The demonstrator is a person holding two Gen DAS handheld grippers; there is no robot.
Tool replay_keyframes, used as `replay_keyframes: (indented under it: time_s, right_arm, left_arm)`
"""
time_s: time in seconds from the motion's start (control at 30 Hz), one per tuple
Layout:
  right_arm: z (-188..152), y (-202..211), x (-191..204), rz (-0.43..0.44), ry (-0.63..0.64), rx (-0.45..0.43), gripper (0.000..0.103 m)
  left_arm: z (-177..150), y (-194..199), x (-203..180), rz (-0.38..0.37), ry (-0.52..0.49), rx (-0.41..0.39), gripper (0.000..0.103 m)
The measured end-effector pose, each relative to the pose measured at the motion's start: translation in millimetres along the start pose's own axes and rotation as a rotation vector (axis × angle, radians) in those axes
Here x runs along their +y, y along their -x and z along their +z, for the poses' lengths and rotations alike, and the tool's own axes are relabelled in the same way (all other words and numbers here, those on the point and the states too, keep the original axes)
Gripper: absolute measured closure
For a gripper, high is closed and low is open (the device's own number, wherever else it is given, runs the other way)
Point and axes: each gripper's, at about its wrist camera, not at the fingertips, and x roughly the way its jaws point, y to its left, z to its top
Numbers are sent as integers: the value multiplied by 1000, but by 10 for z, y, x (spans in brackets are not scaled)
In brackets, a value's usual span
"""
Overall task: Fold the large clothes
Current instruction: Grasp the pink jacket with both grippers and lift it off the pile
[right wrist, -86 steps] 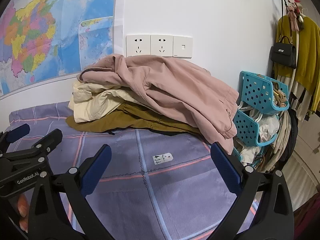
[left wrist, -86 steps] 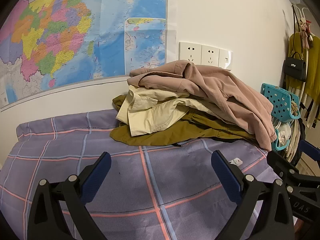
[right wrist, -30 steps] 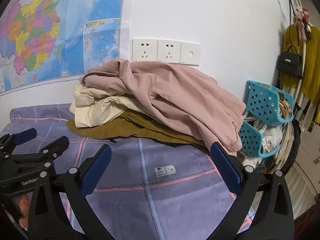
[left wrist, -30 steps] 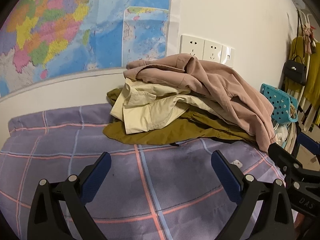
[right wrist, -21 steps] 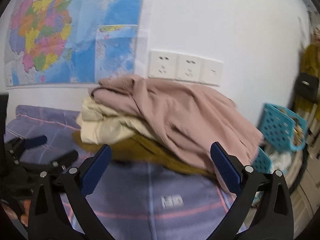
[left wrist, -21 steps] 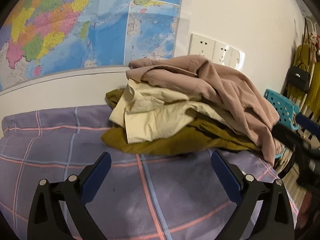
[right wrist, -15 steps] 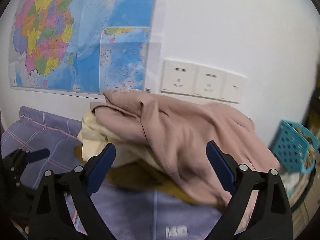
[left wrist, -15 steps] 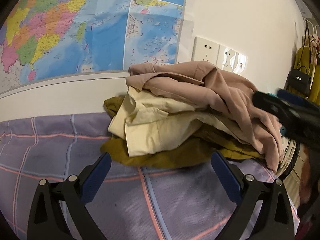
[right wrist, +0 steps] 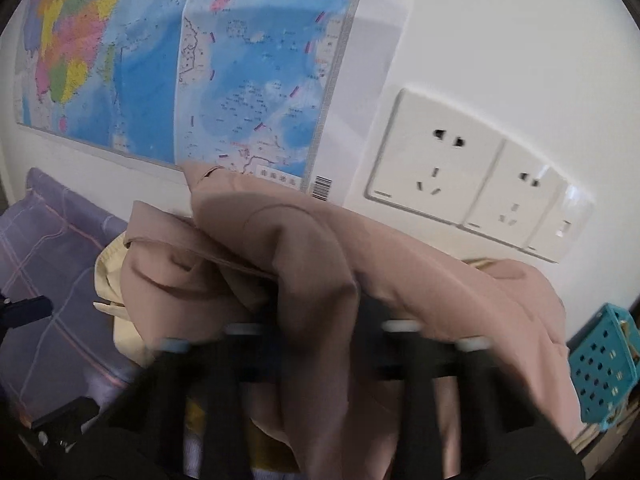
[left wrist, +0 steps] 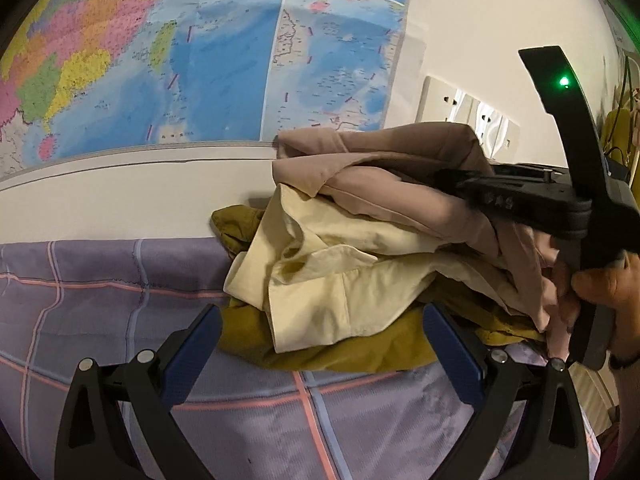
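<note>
A pile of clothes lies on the purple checked bed [left wrist: 100,280] by the wall. A pink garment [left wrist: 380,160] tops it, over a cream one [left wrist: 340,280] and an olive one [left wrist: 360,352]. My left gripper [left wrist: 322,344] is open and empty, just short of the pile's front edge. My right gripper [right wrist: 316,340] reaches in from the right, a hand [left wrist: 612,280] holding it. Its jaws are closing on a bunched fold of the pink garment [right wrist: 280,248], which sits between the blurred fingers.
A large map [left wrist: 200,60] and wall sockets [right wrist: 436,160] are on the white wall right behind the pile. A turquoise perforated basket [right wrist: 600,360] stands at the bed's right end. Bare sheet stretches to the left of the pile.
Both grippers have moved in toward the pile. The right one has swung over the pink garment and its wide jaws have come together on a fold of it. The left one stays open.
</note>
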Motion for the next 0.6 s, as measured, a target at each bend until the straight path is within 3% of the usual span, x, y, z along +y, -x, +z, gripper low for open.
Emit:
replay_keyframes:
  time_s: [0.2, 0.33, 0.6]
  right_arm:
    - [205, 773, -228, 19, -12, -187, 99]
    - [352, 1396, -579, 32, -91, -291, 99]
    - [432, 2271, -1218, 58, -234, -416, 99]
  left_arm:
    - [97, -94, 93, -78, 19, 0, 11]
    - [200, -106, 77, -180, 14, -28, 11]
    - [243, -125, -267, -286, -128, -124, 11]
